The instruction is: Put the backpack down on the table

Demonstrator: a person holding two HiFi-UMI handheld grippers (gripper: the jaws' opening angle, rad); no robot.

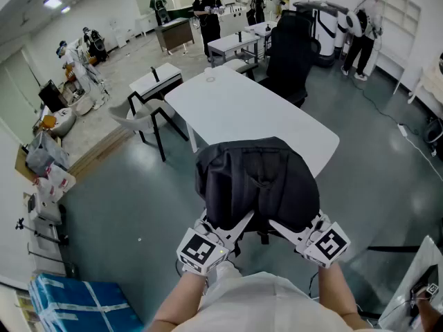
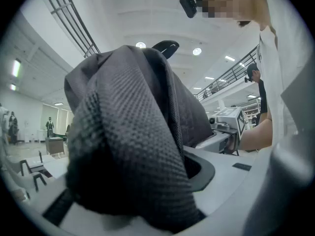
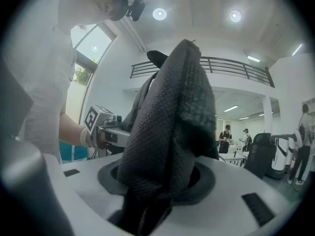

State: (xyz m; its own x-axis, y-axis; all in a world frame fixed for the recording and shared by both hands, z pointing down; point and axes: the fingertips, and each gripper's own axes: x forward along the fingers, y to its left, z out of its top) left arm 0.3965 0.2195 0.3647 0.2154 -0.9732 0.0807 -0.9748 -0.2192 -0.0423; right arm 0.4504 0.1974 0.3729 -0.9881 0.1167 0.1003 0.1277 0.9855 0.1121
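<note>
A black backpack [image 1: 256, 182] hangs between my two grippers, over the near end of the white table [image 1: 235, 106]. Whether its bottom touches the tabletop is hidden. My left gripper [image 1: 242, 222] is shut on the pack's lower left edge and my right gripper [image 1: 276, 225] on its lower right edge. In the left gripper view, dark woven fabric [image 2: 133, 146] bunches up between the jaws and fills most of the picture. The right gripper view has the same mesh fabric [image 3: 172, 132] pinched in the jaws and rising as a fold, with the left gripper [image 3: 101, 127] behind it.
A black office chair [image 1: 291, 47] stands at the table's far right side and a grey chair [image 1: 142, 120] at its left. Smaller tables and several people fill the back of the room. A blue box [image 1: 76, 303] lies on the floor at lower left.
</note>
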